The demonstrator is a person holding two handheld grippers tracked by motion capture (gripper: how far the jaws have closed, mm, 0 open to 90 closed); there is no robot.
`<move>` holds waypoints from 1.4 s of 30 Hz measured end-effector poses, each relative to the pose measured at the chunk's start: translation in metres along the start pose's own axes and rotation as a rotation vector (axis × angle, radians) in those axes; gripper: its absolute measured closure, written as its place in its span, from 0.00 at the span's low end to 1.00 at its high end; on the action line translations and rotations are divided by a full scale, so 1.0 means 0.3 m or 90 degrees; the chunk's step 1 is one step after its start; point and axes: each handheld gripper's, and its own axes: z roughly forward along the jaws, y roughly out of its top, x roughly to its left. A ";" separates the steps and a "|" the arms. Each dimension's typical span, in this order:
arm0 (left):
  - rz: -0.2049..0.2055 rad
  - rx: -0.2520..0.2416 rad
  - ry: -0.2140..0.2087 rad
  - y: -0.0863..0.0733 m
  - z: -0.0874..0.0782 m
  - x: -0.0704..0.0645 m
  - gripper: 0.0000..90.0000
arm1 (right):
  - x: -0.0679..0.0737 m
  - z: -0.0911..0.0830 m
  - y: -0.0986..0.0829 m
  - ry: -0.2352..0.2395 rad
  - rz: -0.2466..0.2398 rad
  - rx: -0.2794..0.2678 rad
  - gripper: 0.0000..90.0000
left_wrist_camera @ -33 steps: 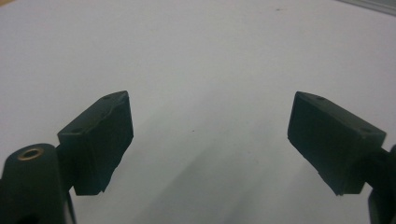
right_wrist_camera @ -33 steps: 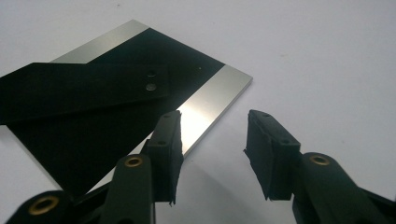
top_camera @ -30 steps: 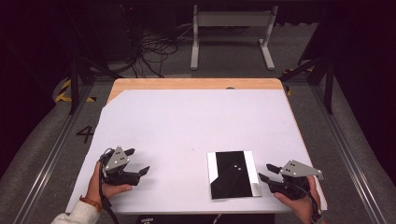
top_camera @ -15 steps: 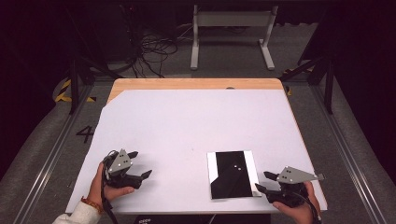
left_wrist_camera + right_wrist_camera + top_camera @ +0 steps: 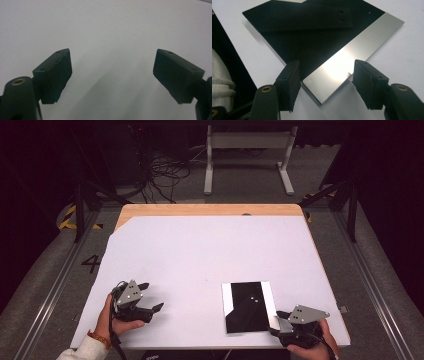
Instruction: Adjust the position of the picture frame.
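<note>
— What's different from a second ago?

— The right gripper (image 5: 278,323) has slid back toward the near edge of the table (image 5: 210,250) and swung in on the near right corner of the plate (image 5: 248,306). A second ago it sat farther out to the right, level with the plate's side. The left gripper (image 5: 150,302) has drifted a little toward the person too, but it stays well apart from the plate, over bare tabletop.

— And the plate itself?

— It hasn't moved. It lies flat near the front edge, right of centre, dark in the middle with a bright strip down each long side.

— Are the fingers on it yet?

— Not that I can see. In the right gripper view the fingers (image 5: 289,83) stand apart, one on each side of the shiny corner (image 5: 324,85), with a gap showing on both sides. In the left gripper view the fingers (image 5: 53,75) are spread wide on nothing.

— So what does that mean?

— I'd judge the right hand is lining up to pinch that corner — the grip isn't made yet.
</note>
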 end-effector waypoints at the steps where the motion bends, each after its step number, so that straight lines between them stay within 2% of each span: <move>1: 0.000 0.000 0.000 0.000 0.000 0.000 0.18 | 0.000 0.002 -0.001 0.004 -0.002 0.003 0.42; 4: 0.000 0.000 0.000 0.000 0.000 0.000 0.18 | 0.003 0.009 -0.002 0.001 -0.007 0.012 0.41; 10: -0.004 -0.002 0.002 -0.001 -0.001 0.002 0.17 | 0.003 0.004 -0.005 -0.003 -0.012 0.009 0.45; 13: -0.004 -0.002 0.003 -0.001 -0.001 0.002 0.17 | 0.001 -0.009 -0.023 -0.003 -0.006 -0.001 0.52; 24: -0.005 -0.003 -0.001 0.000 0.001 -0.001 0.17 | -0.002 -0.017 -0.026 0.000 -0.013 0.001 0.58; 26: -0.004 -0.003 -0.001 0.000 0.001 -0.001 0.17 | -0.011 -0.022 -0.031 0.003 -0.009 -0.002 0.65; 28: -0.005 -0.004 -0.003 0.000 0.001 -0.001 0.17 | -0.013 -0.024 -0.032 0.002 -0.008 -0.003 0.66; 37: -0.006 0.000 -0.012 0.002 0.008 -0.003 0.18 | -0.024 -0.025 -0.031 -0.033 -0.003 -0.004 0.78; 41: -0.008 0.002 -0.017 0.005 0.013 -0.003 0.20 | -0.033 -0.019 -0.028 -0.064 0.006 -0.007 0.84; 42: -0.008 0.002 -0.017 0.005 0.013 -0.003 0.22 | -0.033 -0.019 -0.028 -0.064 0.006 -0.007 0.84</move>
